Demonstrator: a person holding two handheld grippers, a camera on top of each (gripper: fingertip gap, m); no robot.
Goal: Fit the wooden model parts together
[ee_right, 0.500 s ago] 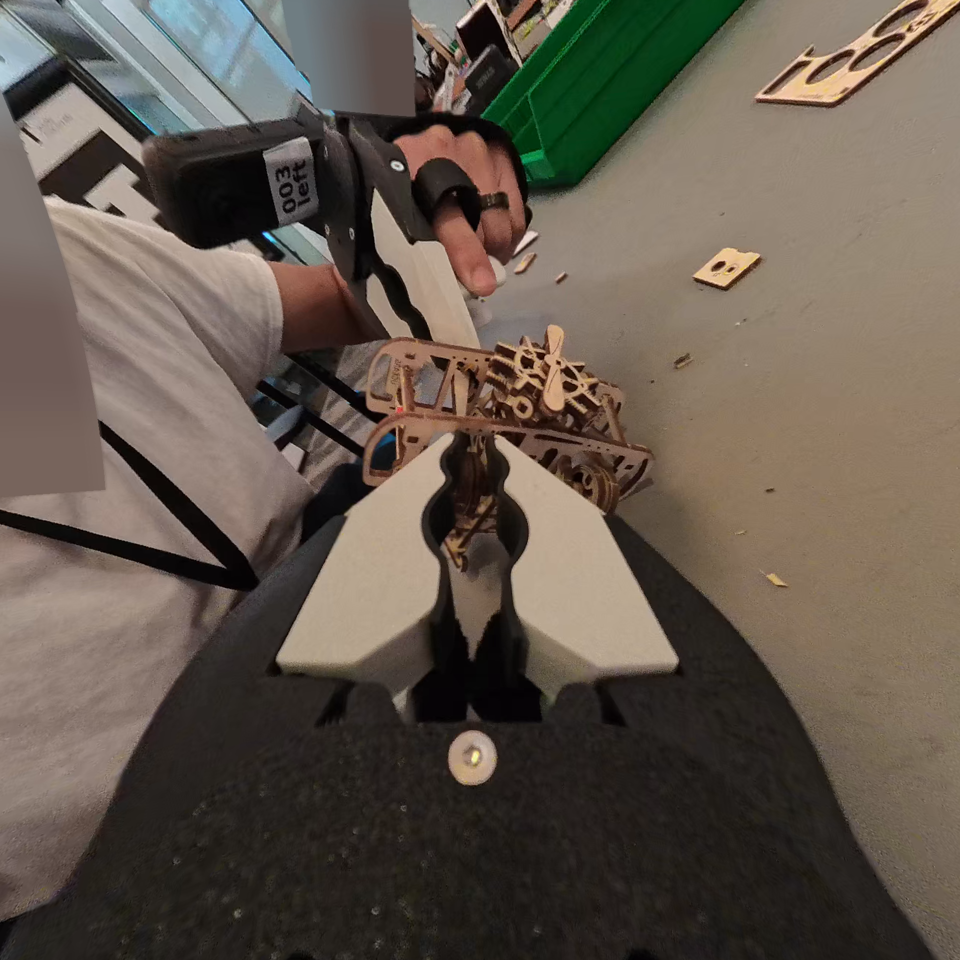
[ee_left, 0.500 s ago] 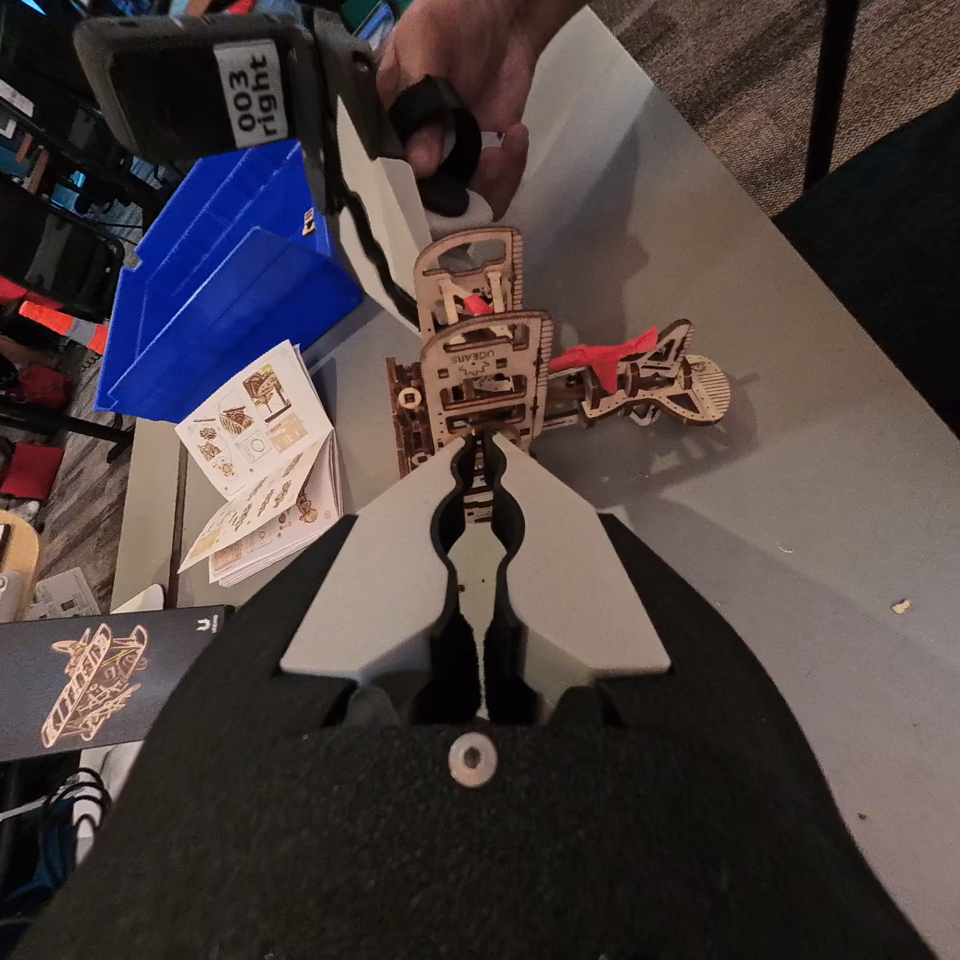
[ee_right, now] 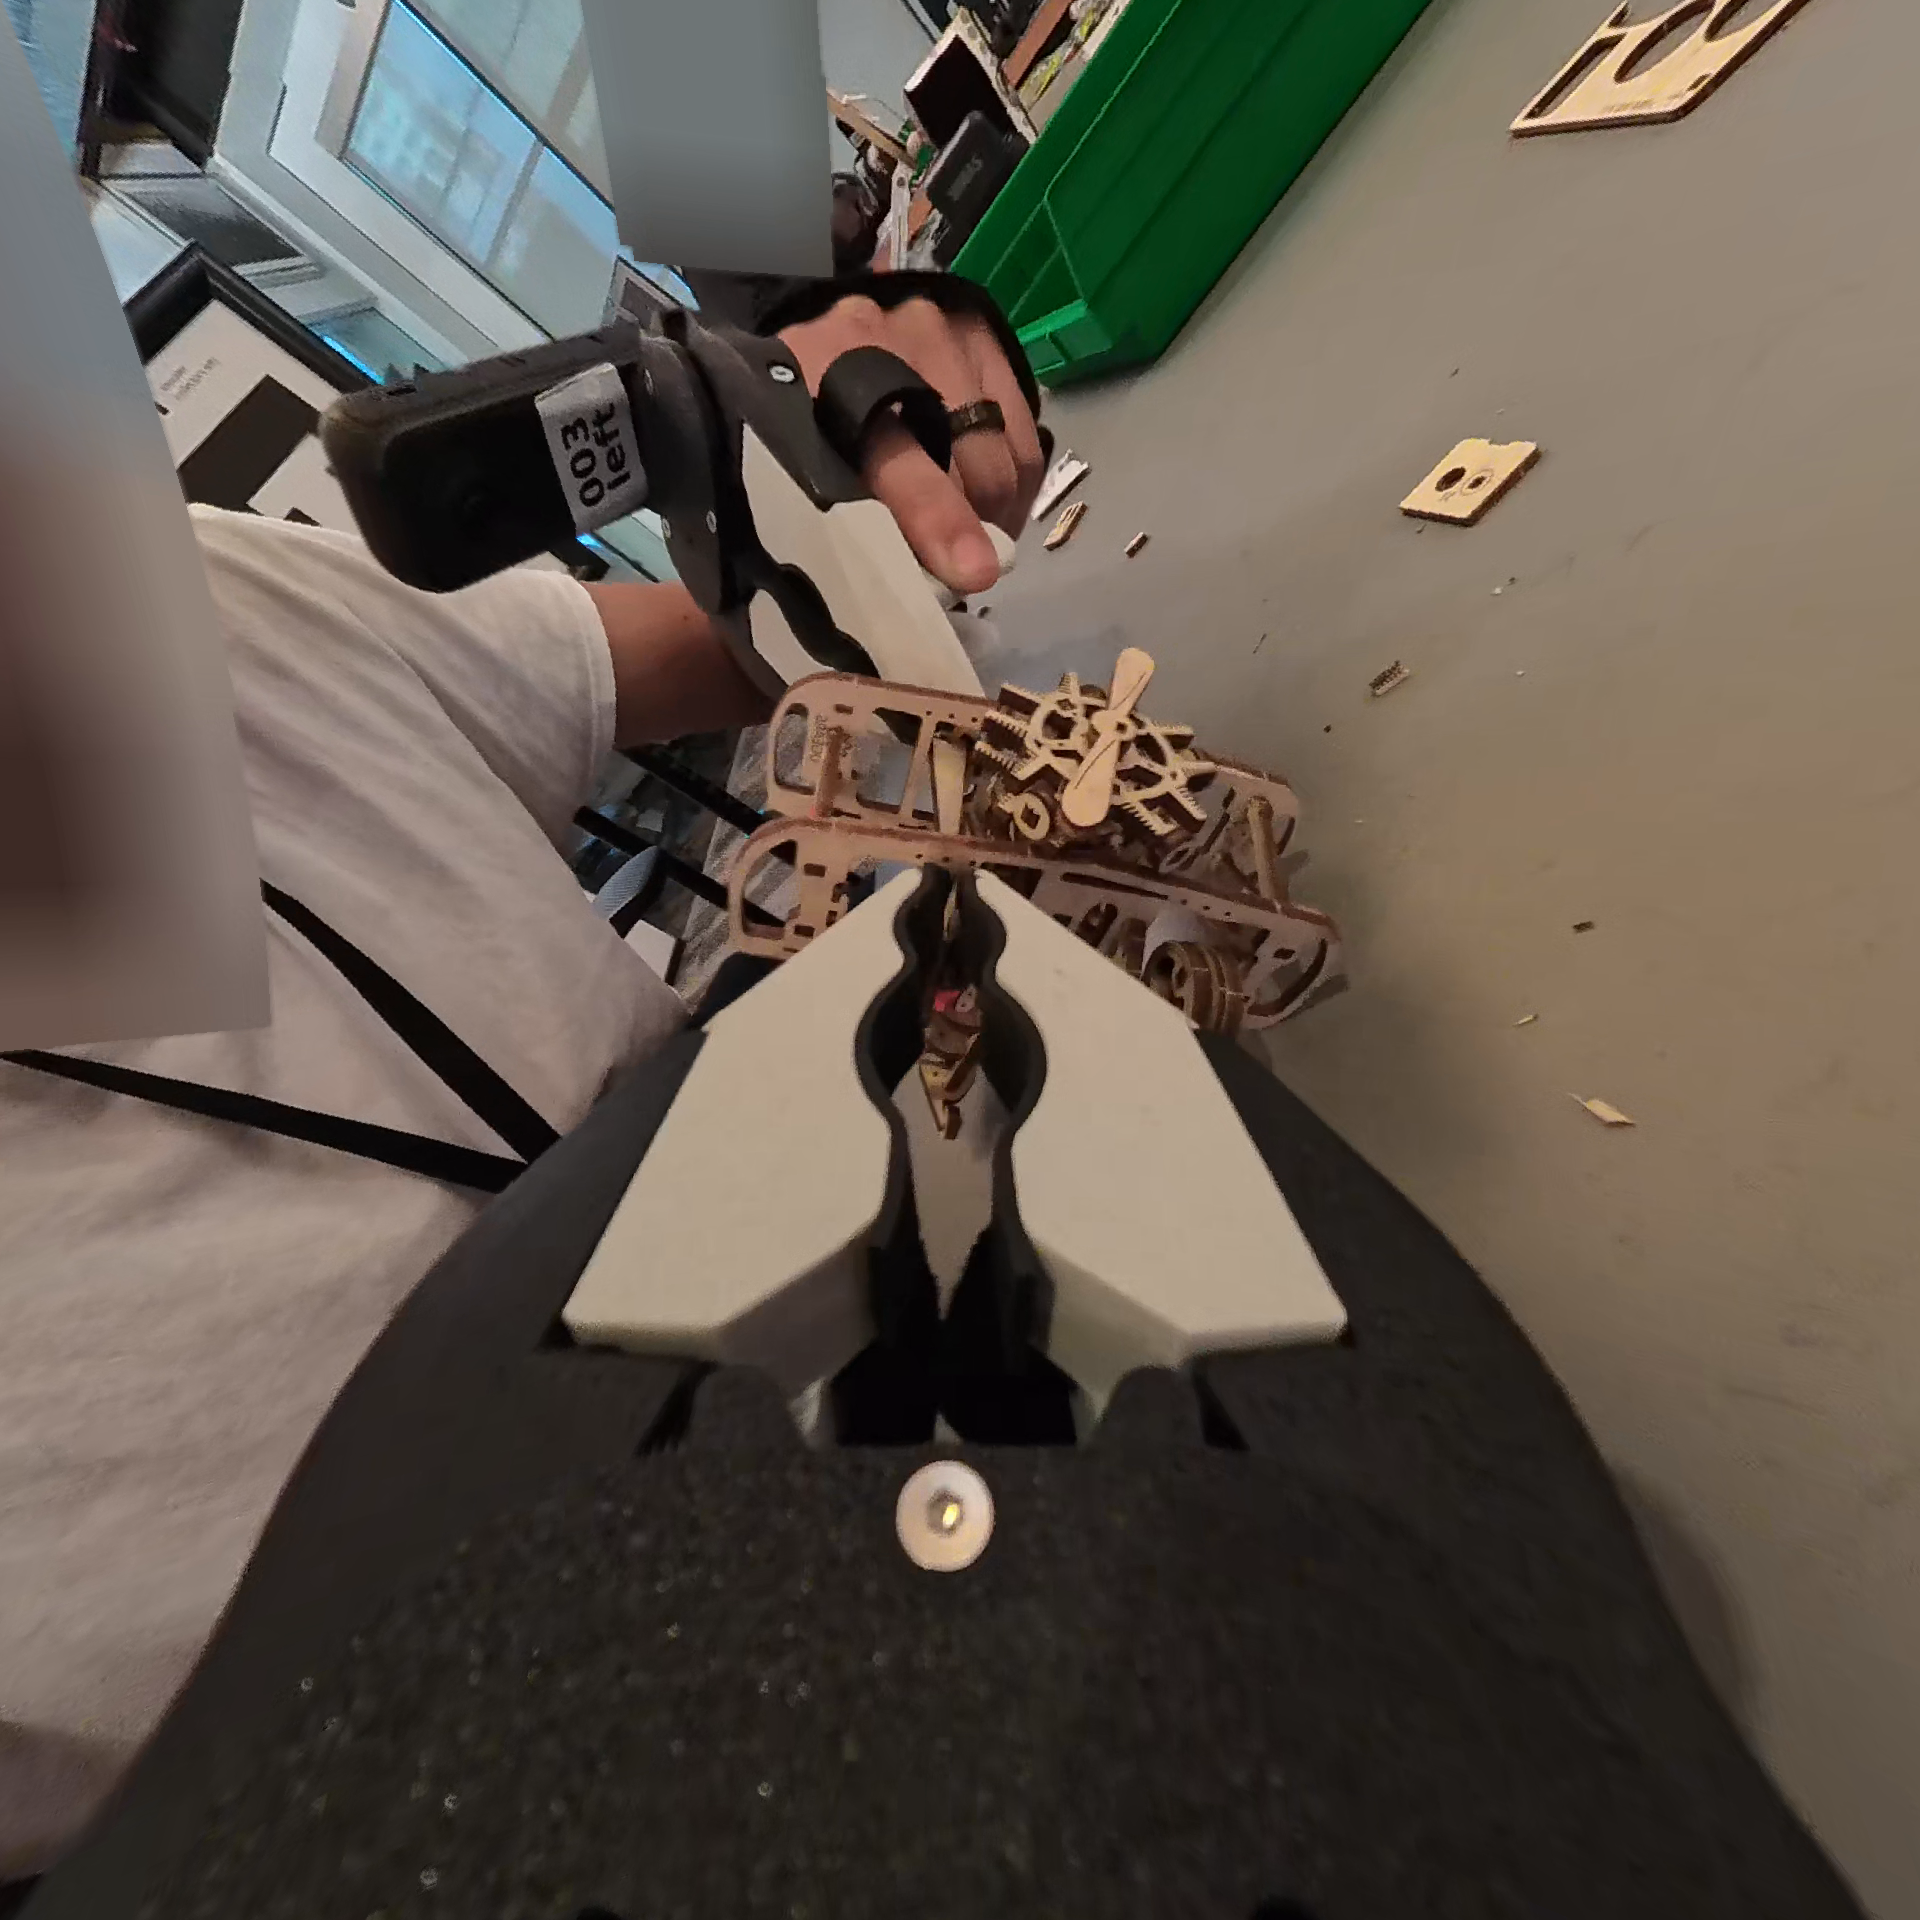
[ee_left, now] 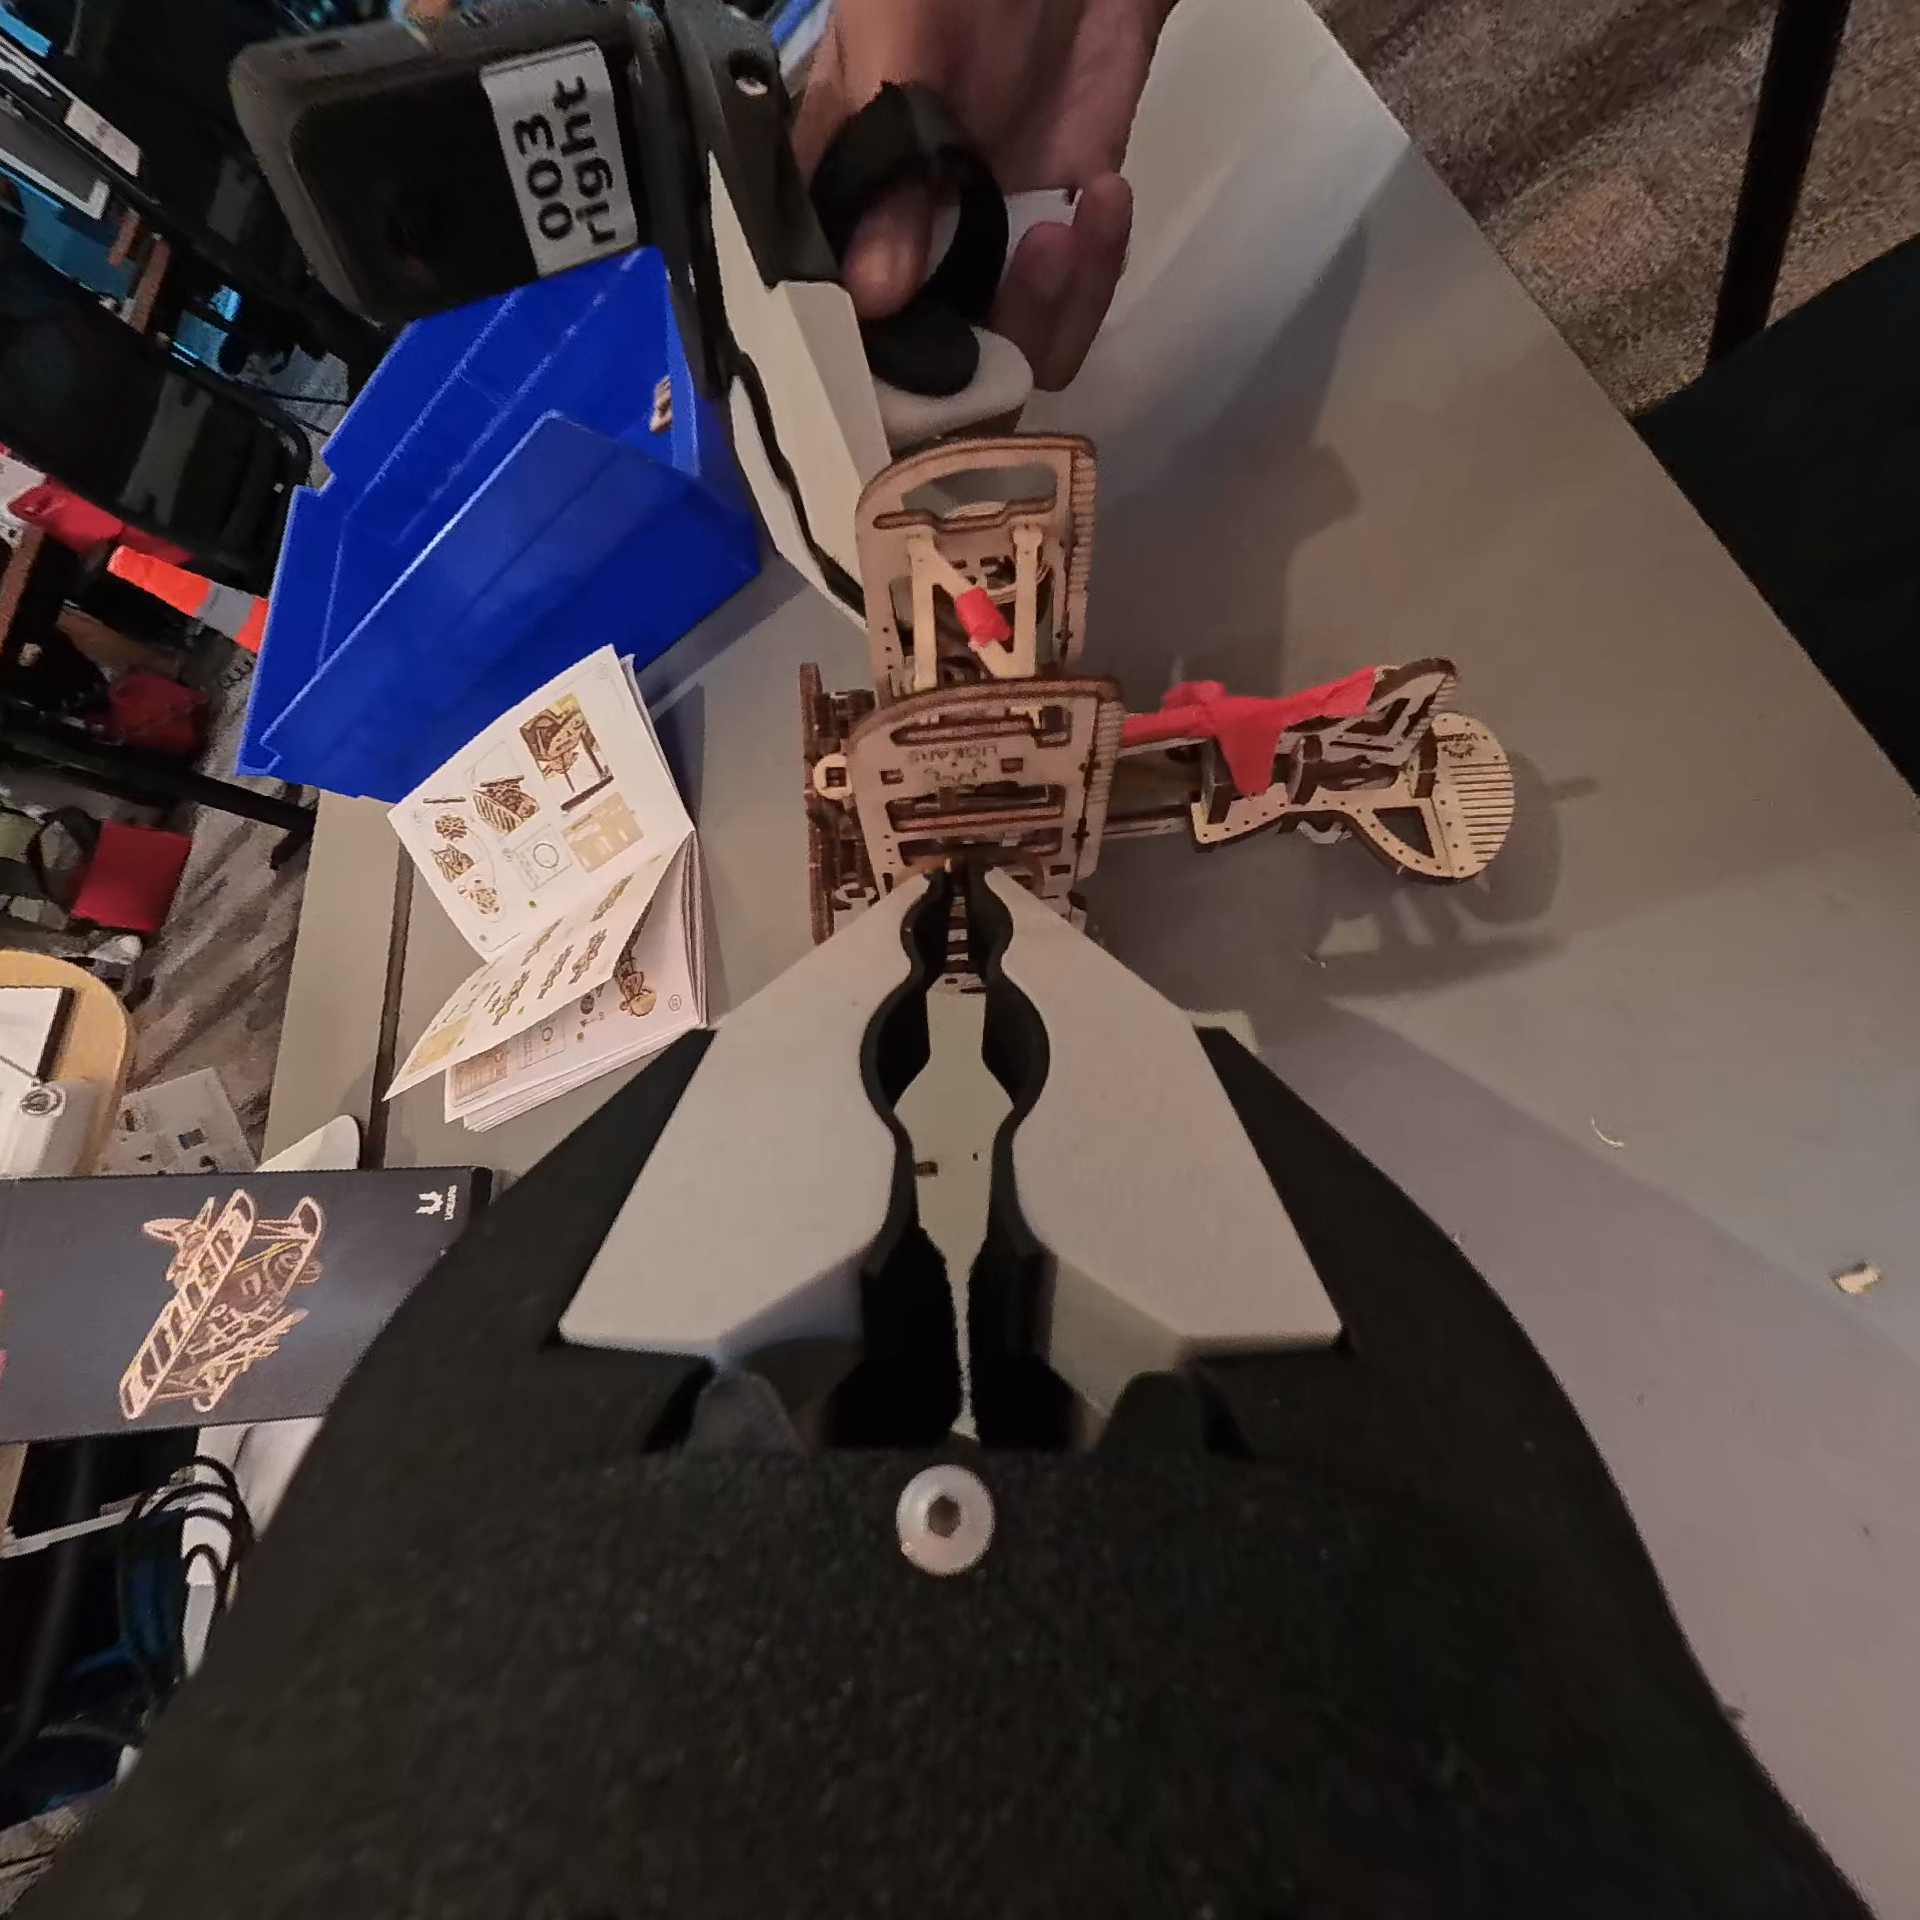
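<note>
A wooden biplane model [ee_left: 977, 769] stands on the grey table [ee_left: 1558, 1195], its tail [ee_left: 1351, 769] wrapped in red tape and pointing right. My left gripper [ee_left: 961, 878] is shut on the edge of the near wing. My right gripper [ee_left: 831, 540] reaches down from the far side to the other wing. In the right wrist view my right gripper [ee_right: 951, 883] is shut on a wing edge of the model [ee_right: 1091, 769], whose propeller [ee_right: 1107, 727] faces up. The left gripper [ee_right: 935, 644] meets the far wing, its tips hidden.
A blue bin [ee_left: 468, 582], an open instruction booklet [ee_left: 561, 883] and a black box [ee_left: 208, 1299] lie to the left. A green bin [ee_right: 1143, 208], a cut-out wooden sheet [ee_right: 1662, 62], a small square wooden piece [ee_right: 1467, 480] and scraps lie beyond. A person in a white shirt [ee_right: 364, 831] is close.
Both grippers keep their hold on the model. In the right wrist view the left gripper sits slightly lower than before; the model has hardly moved.
</note>
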